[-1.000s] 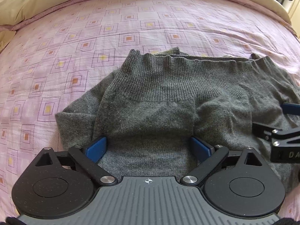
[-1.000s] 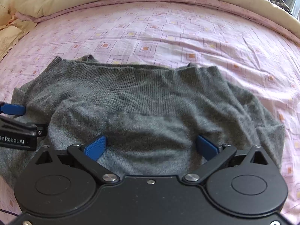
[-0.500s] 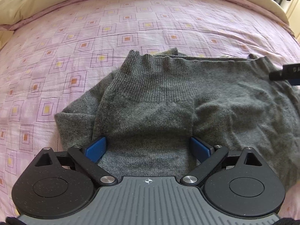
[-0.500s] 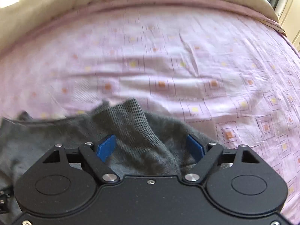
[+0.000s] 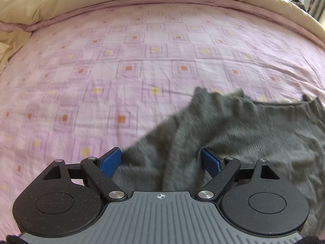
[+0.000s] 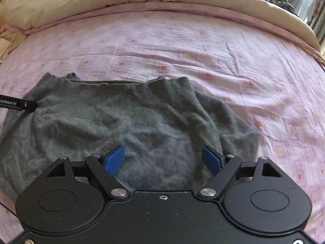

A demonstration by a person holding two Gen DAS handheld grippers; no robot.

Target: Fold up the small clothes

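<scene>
Two claws low over a grey knitted garment (image 6: 130,126) on the bed.

The left claw (image 5: 161,161) is spread wide above the garment's left edge; the right claw (image 6: 163,158) is spread too, over its lower right part, on the pink patterned bedsheet (image 6: 223,57).
</scene>
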